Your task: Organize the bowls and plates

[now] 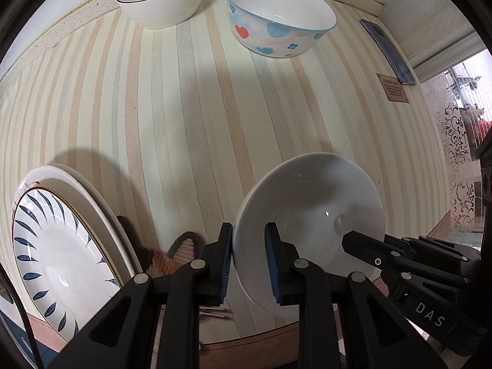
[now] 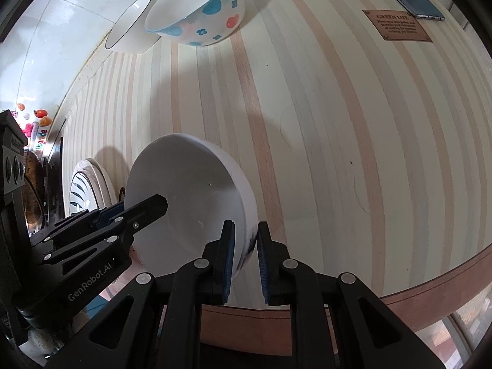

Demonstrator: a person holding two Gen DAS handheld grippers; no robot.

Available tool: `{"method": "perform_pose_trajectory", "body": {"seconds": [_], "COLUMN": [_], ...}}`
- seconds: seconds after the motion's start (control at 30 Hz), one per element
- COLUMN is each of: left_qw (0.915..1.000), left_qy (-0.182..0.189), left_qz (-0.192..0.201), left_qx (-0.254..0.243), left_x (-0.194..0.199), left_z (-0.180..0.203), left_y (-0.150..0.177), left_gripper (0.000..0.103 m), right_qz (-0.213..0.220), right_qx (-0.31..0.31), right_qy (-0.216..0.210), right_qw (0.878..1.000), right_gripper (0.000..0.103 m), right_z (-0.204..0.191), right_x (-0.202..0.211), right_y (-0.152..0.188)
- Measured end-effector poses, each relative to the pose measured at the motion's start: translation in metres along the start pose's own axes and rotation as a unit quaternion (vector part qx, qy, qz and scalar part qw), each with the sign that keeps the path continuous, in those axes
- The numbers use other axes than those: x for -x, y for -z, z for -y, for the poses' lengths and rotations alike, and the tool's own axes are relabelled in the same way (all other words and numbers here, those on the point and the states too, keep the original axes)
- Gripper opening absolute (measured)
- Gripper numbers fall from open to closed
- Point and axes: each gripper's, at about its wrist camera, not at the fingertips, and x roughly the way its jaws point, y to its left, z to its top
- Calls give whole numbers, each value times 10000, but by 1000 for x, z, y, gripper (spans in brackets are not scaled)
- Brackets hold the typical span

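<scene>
Both tools grasp the plain white bowl [image 1: 307,215] by opposite rims: left tool [image 1: 247,264], right tool [image 2: 244,261]. Bowl tilted, apparently just off the striped surface [image 1: 200,123]. Step: carrying. Next: seat it squarely, probably in the flowered bowl [image 1: 279,18].

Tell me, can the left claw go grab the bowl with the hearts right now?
Probably not yet. The left claw is clamped on the plain white bowl's rim, as is the right claw. The striped table toward the heart bowl looks free.
</scene>
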Motion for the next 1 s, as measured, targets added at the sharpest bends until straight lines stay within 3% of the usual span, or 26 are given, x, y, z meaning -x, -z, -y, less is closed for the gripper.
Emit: {"method": "perform_pose_trajectory", "body": {"seconds": [0.27, 0.4, 0.47, 0.57, 0.7, 0.83, 1.0], "left_qw": [9996, 9971, 9945, 9921, 9902, 9909, 9943], "left_qy": [-150, -165, -127, 34, 84, 141, 356], "left_qz": [170, 642, 877, 1029, 1039, 894, 440], "left_qx": [139, 378, 567, 718, 928, 999, 904], "left_x": [17, 58, 78, 90, 82, 59, 18], "left_z": [-3, -13, -19, -27, -42, -49, -41], "left_y": [-2, -3, -13, -43, -99, -156, -192], "left_gripper": [19, 20, 25, 31, 31, 31, 31], "right_qz": [-108, -176, -120, 78, 392, 663, 716], "right_qx": [57, 19, -69, -263, -279, -236, -218], "right_qy": [35, -70, -185, -436, -684, -711, -598], "right_qw": [9999, 9998, 9997, 9987, 9965, 9950, 9954], "right_gripper": [16, 16, 16, 17, 42, 44, 44], "right_z": [-1, 2, 8, 19, 20, 14, 0], "right_x": [1, 11, 25, 53, 80, 82, 60], "right_y": [-3, -7, -10, -21, -60, -111, -172]}}
